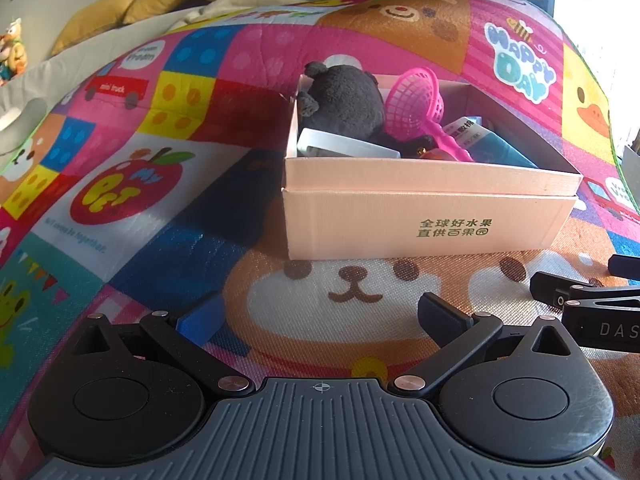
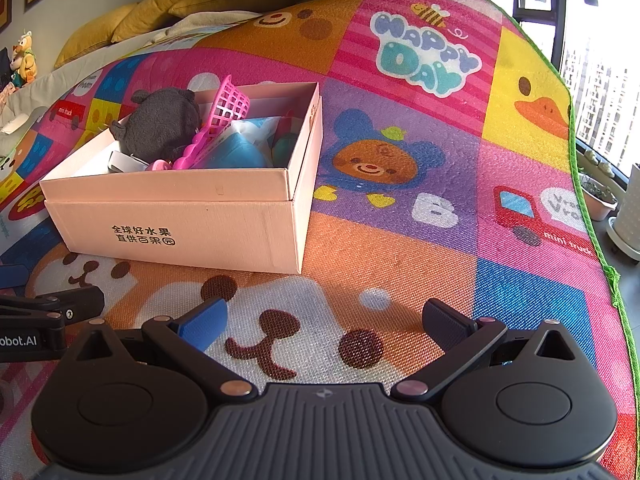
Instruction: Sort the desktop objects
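A pink cardboard box point(image 1: 424, 220) point(image 2: 180, 224) stands on the cartoon play mat. Inside it lie a dark grey plush toy point(image 1: 344, 100) point(image 2: 164, 122), a pink plastic net scoop point(image 1: 420, 96) point(image 2: 224, 116), a white flat item point(image 1: 340, 144) and blue packets point(image 1: 500, 148) point(image 2: 236, 152). My left gripper point(image 1: 320, 316) hovers low in front of the box, open and empty. My right gripper point(image 2: 326, 326) is open and empty too, to the right of the box's front corner. Each gripper shows at the edge of the other's view.
The colourful play mat point(image 2: 420, 200) spreads wide to the right of the box. Yellow cushions point(image 2: 168, 4) lie beyond the mat's far edge. A window and potted plants point(image 2: 600, 196) sit past the mat's right edge.
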`<state>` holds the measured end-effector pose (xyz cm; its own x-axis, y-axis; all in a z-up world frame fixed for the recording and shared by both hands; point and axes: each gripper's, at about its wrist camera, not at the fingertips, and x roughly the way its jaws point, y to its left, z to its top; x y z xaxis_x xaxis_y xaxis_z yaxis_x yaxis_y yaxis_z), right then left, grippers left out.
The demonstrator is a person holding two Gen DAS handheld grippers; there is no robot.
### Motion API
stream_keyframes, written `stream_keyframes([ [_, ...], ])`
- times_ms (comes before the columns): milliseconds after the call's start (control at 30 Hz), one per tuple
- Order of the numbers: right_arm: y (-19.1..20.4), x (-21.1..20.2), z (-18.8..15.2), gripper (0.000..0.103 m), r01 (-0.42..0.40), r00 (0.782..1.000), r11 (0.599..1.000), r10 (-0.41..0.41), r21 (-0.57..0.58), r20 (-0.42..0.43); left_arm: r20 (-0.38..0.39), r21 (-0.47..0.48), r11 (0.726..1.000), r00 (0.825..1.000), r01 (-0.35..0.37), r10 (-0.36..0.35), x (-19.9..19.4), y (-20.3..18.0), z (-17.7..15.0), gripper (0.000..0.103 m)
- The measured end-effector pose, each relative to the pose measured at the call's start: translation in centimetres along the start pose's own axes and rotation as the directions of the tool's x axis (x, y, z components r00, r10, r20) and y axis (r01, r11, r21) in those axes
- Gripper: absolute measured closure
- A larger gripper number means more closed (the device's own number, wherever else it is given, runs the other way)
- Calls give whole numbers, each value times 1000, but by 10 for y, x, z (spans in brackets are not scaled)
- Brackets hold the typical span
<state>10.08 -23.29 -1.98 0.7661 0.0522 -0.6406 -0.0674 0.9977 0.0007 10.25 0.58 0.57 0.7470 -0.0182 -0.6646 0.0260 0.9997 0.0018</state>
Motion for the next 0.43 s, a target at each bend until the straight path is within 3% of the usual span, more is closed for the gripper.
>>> stream_keyframes([
  [433,-1,0,0,0,0,1000,1000,0,0,0,-5,5,1000,1000,7,-7,0,1,1,0],
])
